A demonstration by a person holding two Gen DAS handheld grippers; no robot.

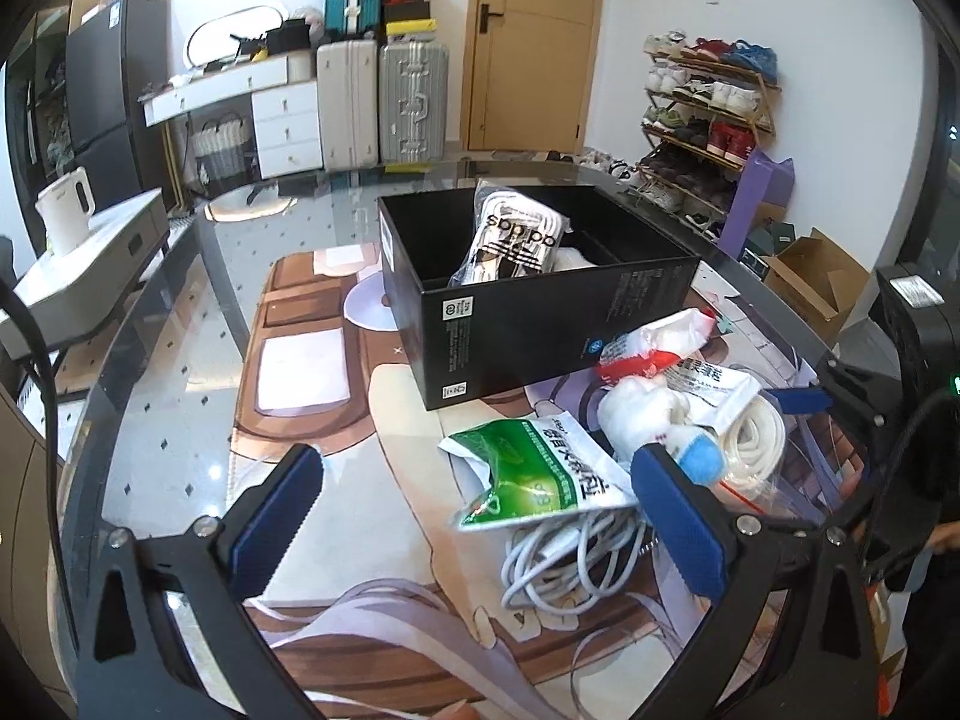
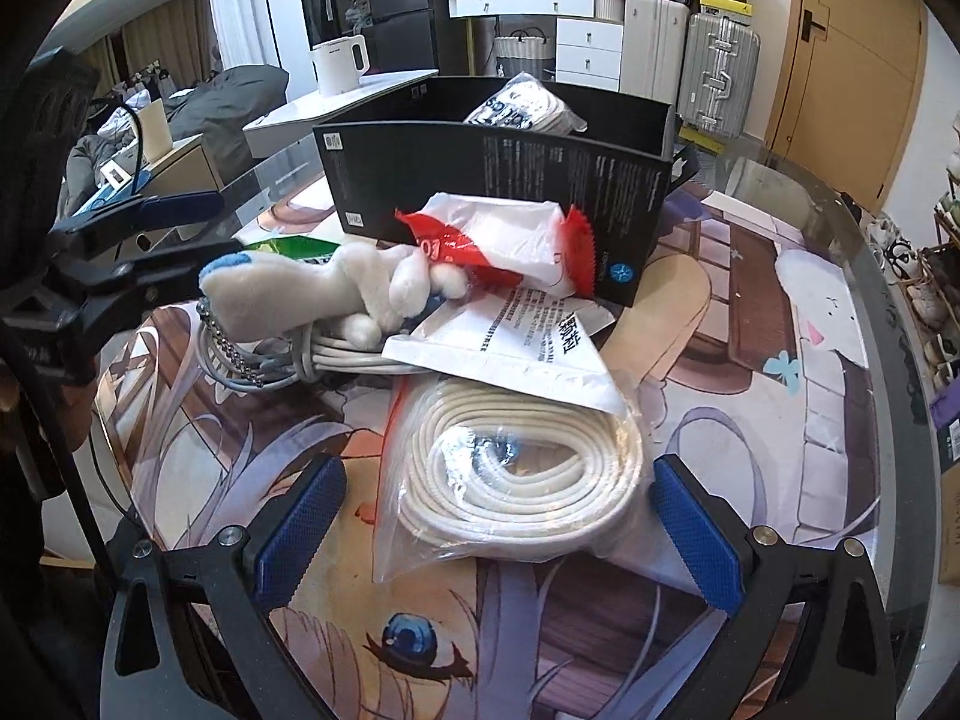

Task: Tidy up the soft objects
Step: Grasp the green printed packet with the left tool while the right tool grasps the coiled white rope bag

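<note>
— Where are the soft things?

— Heaped on the bench (image 1: pixel 180 360) beside the black box (image 1: pixel 540 312): a white plush toy (image 2: pixel 360 294), a green packet (image 1: pixel 540 468), a red-and-white bag (image 2: pixel 510 240), a cable bundle (image 1: pixel 564 558) and a bagged white rope (image 2: pixel 516 480). One sock pack (image 1: pixel 510 240) sits in the box.

— And the tongs?

— Left tongs (image 1: pixel 480 516) spread apart, empty, over the green packet. Right tongs (image 2: pixel 498 522) also apart, straddling the bagged rope without clamping it.

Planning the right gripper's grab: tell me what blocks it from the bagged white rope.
Nothing visible does. The right gripper is open around the bagged white rope; only a white packet overlaps the bag's far edge.
</note>
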